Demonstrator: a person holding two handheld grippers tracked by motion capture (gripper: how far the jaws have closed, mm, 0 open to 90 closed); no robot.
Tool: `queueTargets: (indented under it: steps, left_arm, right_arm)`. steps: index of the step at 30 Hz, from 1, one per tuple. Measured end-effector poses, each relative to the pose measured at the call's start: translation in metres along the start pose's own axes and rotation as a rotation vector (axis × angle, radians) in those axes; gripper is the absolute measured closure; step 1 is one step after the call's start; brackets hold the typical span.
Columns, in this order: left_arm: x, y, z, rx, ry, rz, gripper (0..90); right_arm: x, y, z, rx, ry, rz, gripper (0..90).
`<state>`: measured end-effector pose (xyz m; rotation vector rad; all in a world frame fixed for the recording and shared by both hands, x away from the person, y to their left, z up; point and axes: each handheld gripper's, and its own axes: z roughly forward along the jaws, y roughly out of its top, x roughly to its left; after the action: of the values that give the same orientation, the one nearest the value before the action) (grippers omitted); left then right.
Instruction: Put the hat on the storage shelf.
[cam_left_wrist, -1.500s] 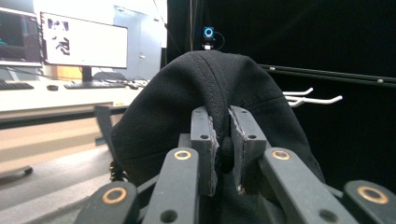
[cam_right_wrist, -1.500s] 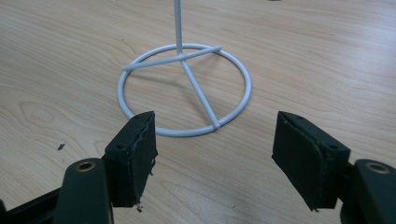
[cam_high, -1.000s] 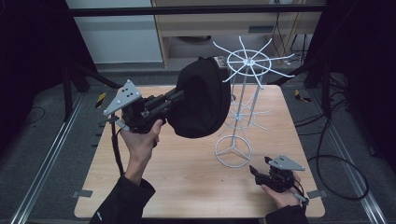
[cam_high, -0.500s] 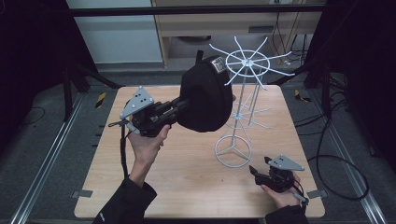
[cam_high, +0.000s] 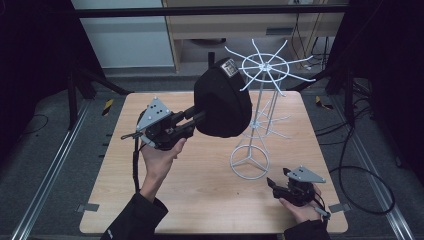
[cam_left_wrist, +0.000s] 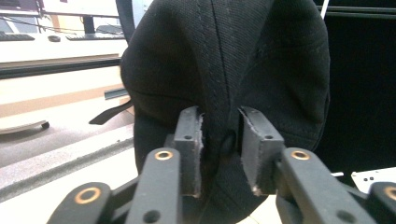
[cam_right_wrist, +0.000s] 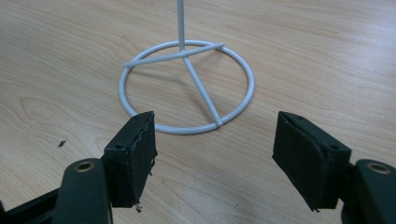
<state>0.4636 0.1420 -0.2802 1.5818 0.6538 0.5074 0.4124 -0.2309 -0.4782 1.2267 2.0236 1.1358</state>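
Left tool (cam_left_wrist: 219, 140) jaws just opening, cap (cam_high: 222, 105) fabric between, on rack (cam_high: 262, 67). Right tool (cam_right_wrist: 217, 154) spread, near rack base, bench (cam_high: 200, 200).

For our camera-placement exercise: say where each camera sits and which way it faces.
High view: above the table, looking forward and down; both forearms, left gripper, right gripper.
Left gripper view: on the left gripper, facing the black cap; jaws just opening.
Right gripper view: on the right gripper, facing the white wire rack.
Shared: the high view shows both cap and rack.
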Motion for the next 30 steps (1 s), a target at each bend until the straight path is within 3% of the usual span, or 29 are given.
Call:
queueTargets:
  steps: [5, 18, 24, 30]
  left_arm:
    - [0.001, -0.001, -0.005, -0.007, 0.008, 0.005, 57.5]
    - [0.002, -0.006, -0.018, -0.003, 0.024, 0.021, 46.5]
    - [0.006, -0.018, -0.037, 0.020, 0.062, 0.030, 41.7]
    - [0.017, -0.047, -0.062, 0.068, 0.119, 0.016, 38.8]
  right_arm:
    - [0.000, 0.000, 0.000, 0.001, 0.000, 0.001, 30.0]
    - [0.000, 0.000, 0.000, 0.001, -0.001, -0.001, 29.9]
    - [-0.001, -0.001, 0.000, -0.004, -0.007, -0.002, 29.2]
    - [-0.001, -0.001, 0.000, -0.006, -0.017, 0.006, 26.3]
